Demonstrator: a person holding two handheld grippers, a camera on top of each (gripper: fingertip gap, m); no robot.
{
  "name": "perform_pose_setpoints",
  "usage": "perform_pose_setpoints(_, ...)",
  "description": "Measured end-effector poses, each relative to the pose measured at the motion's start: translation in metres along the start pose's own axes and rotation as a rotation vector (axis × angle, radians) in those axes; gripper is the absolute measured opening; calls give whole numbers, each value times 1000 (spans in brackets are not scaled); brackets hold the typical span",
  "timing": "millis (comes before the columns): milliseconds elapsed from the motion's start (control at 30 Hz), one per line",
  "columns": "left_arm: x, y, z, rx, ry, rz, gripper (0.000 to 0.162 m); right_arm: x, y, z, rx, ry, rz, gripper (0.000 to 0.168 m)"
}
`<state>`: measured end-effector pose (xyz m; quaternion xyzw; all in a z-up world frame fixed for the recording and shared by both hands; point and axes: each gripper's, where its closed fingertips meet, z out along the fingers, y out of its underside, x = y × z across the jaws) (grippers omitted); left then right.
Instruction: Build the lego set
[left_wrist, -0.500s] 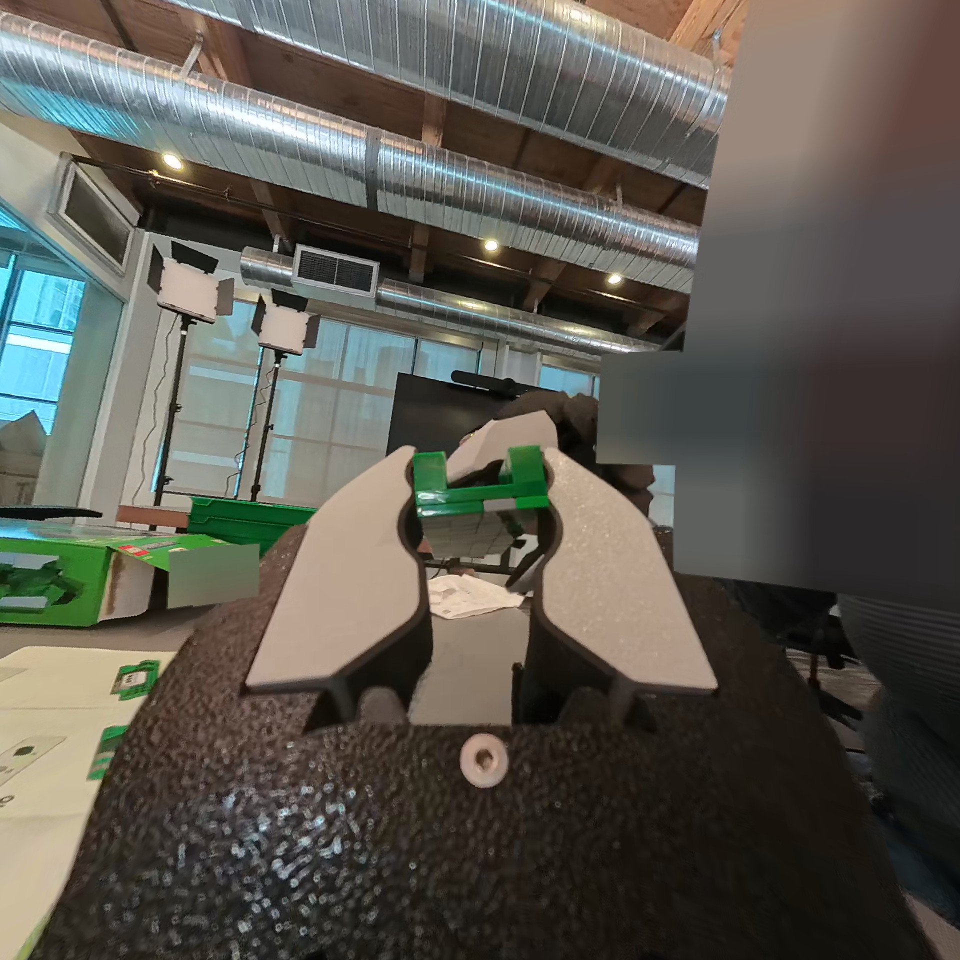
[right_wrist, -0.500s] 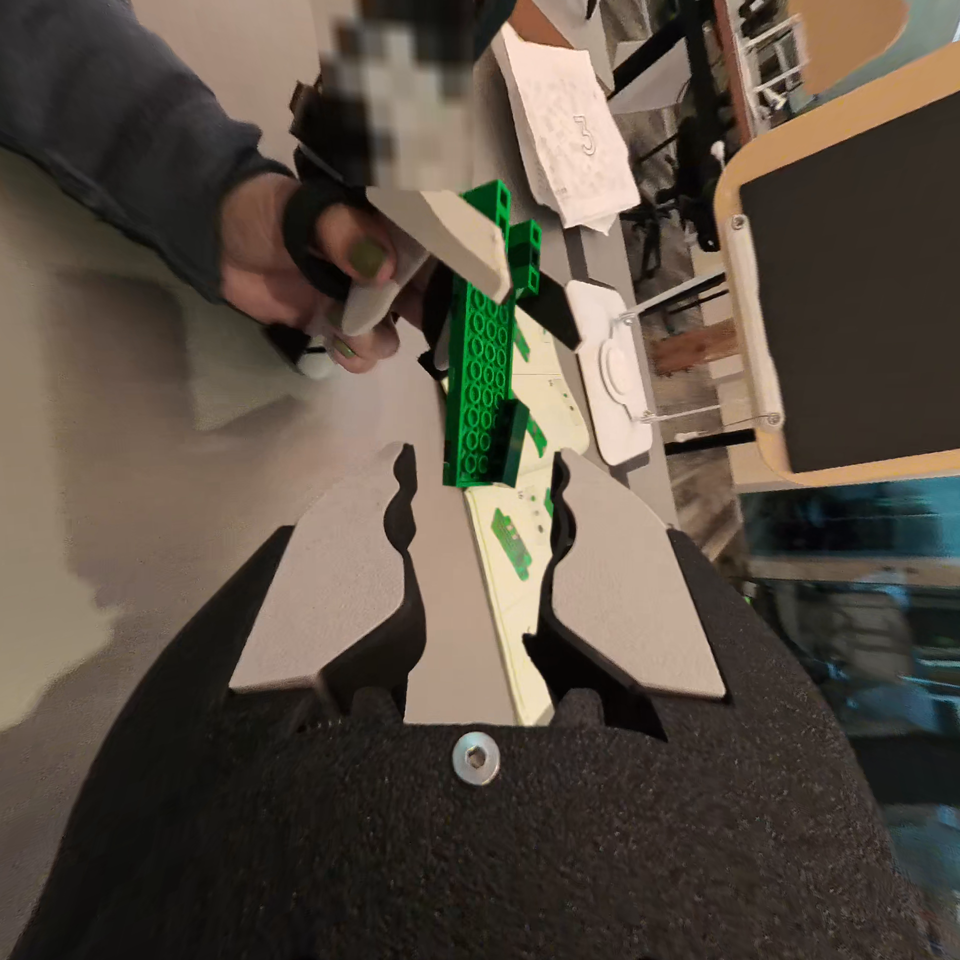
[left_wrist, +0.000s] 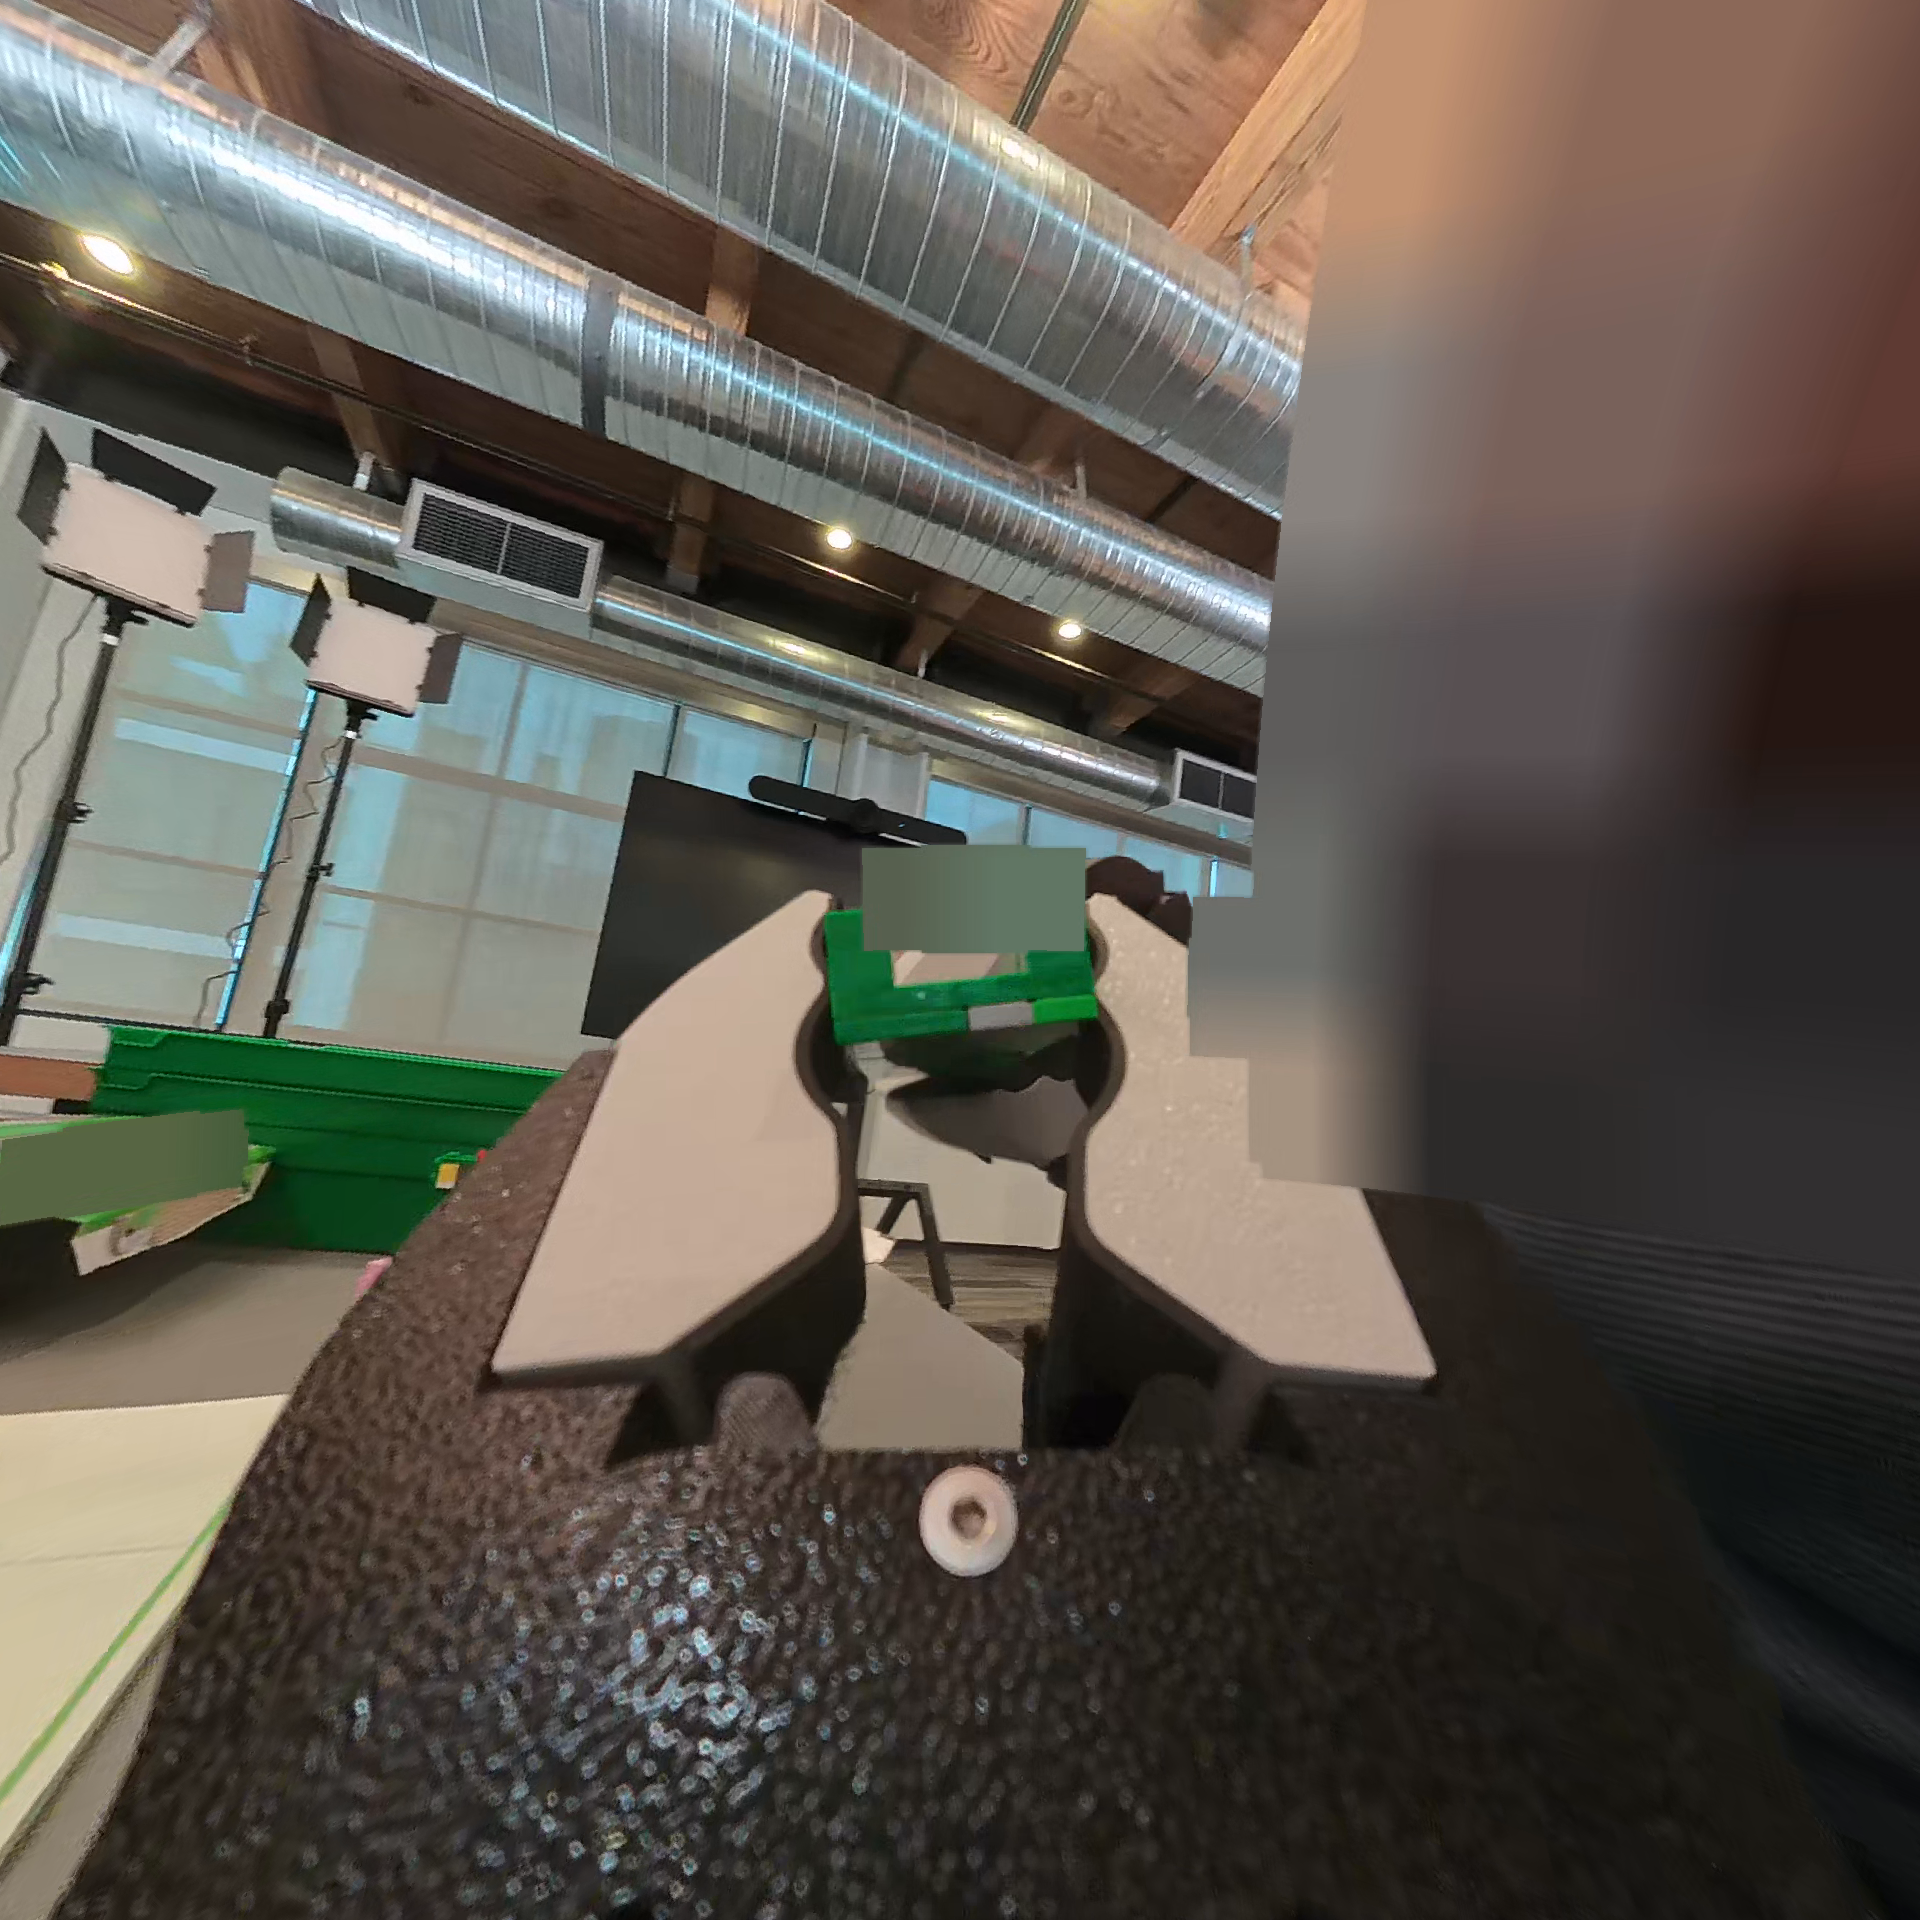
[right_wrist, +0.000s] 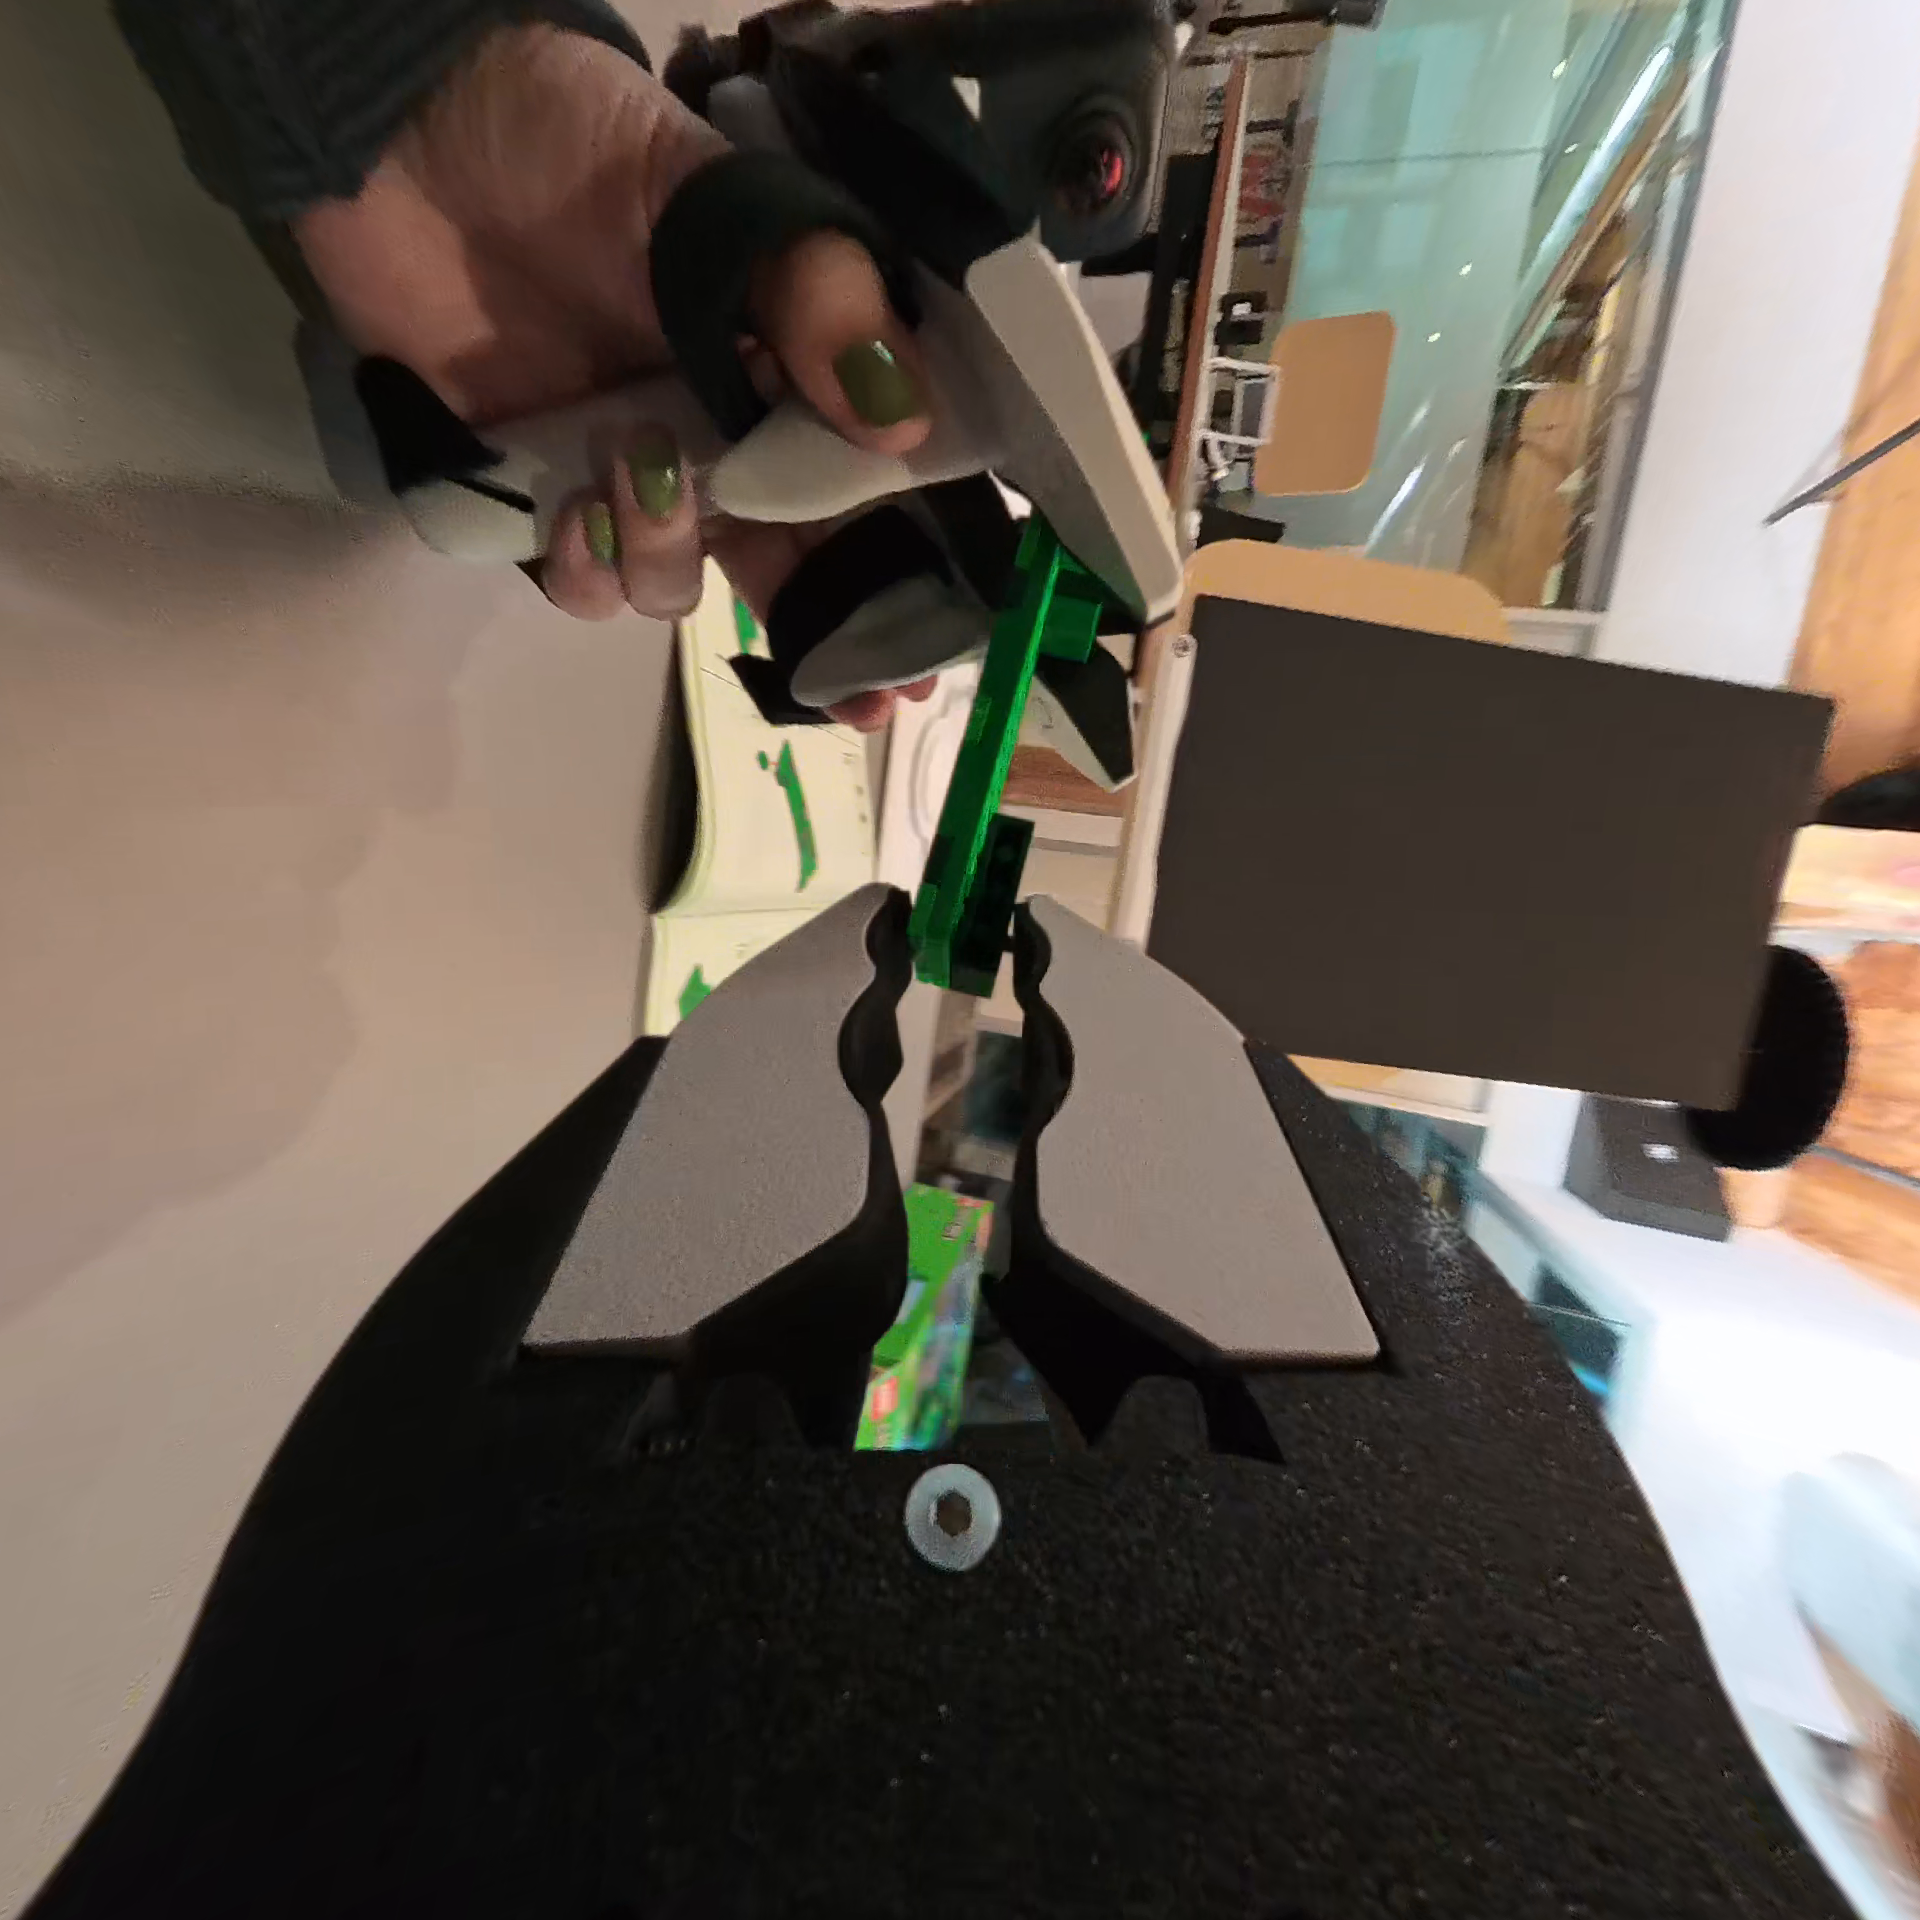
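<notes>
While the left tongs (left_wrist: 961, 987) point up toward the ceiling ducts (left_wrist: 727, 343), they are clamped on one end of the green lego plate (left_wrist: 935, 1013), which sits crosswise between their tips; a blur patch covers its upper part in that view. From the right wrist view the plate (right_wrist: 987, 748) is seen edge-on as a long strip held in the air, running from the left tongs (right_wrist: 1049, 582) at its far end down to the right tongs (right_wrist: 961, 945). Small green bricks stand on its right face, one near the far end and a darker one (right_wrist: 1000, 894) at the near end. The right tongs are drawn in close about that near end, the plate and dark brick lying between their tips; whether the tips actually press on it I cannot tell. A hand (right_wrist: 582, 343) with a black strap round one finger grips the left tool's handle. Beneath, on the worktop (right_wrist: 260, 831), lies an open booklet (right_wrist: 769, 790) with green drawings. Beyond are a green box (left_wrist: 125, 1174), a green bin (left_wrist: 332, 1122), two studio lights (left_wrist: 125, 540) on stands and a dark screen (left_wrist: 727, 914).
</notes>
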<state>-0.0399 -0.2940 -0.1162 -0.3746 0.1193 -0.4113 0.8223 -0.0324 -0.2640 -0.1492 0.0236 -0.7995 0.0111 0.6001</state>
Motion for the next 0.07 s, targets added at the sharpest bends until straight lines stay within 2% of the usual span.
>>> perform_pose_setpoints(67,1,-1,0,13,15,-24,41,4,-1,-2,-4,50,-67,17)
